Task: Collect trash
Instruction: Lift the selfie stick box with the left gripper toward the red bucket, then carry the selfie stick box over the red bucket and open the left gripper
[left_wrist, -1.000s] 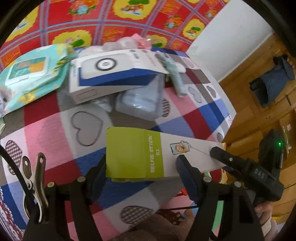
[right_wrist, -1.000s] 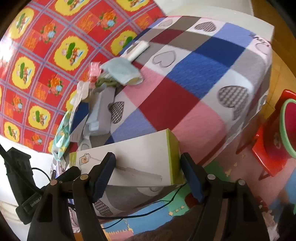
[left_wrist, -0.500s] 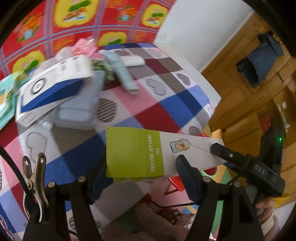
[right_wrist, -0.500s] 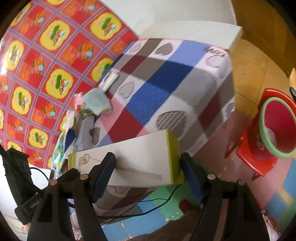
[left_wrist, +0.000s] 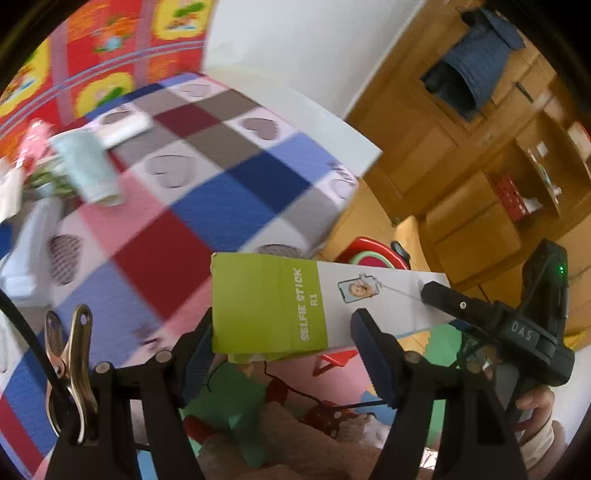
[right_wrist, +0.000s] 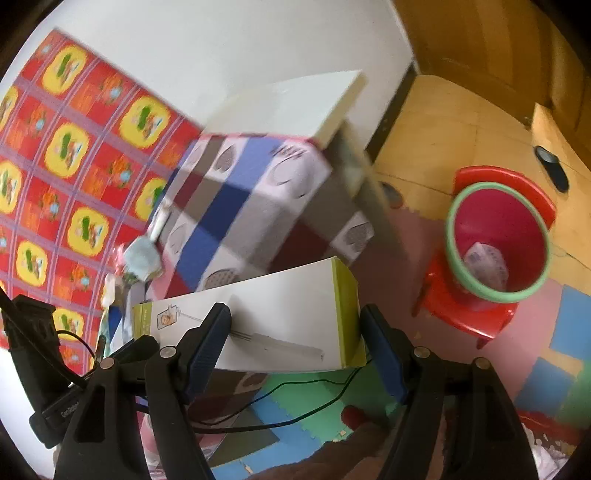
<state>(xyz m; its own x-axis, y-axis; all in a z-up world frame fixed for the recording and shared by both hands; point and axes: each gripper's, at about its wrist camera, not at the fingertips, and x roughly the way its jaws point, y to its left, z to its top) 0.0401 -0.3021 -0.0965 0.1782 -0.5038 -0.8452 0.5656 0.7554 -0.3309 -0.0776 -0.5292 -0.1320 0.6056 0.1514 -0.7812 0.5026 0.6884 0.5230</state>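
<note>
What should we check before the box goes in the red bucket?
1. Selfie stick box off the table: ok, it is past the edge, over the floor mats.
2. Firm hold: cannot tell. The box sits between the fingers of the left gripper and the right gripper, but contact is unclear.
3. Red bucket open with room: ok, only one wrapper inside.
4. Box above the bucket: not ok, the bucket is off to the right.
5. Bucket steady: cannot tell, it sits on a red chair.
</note>
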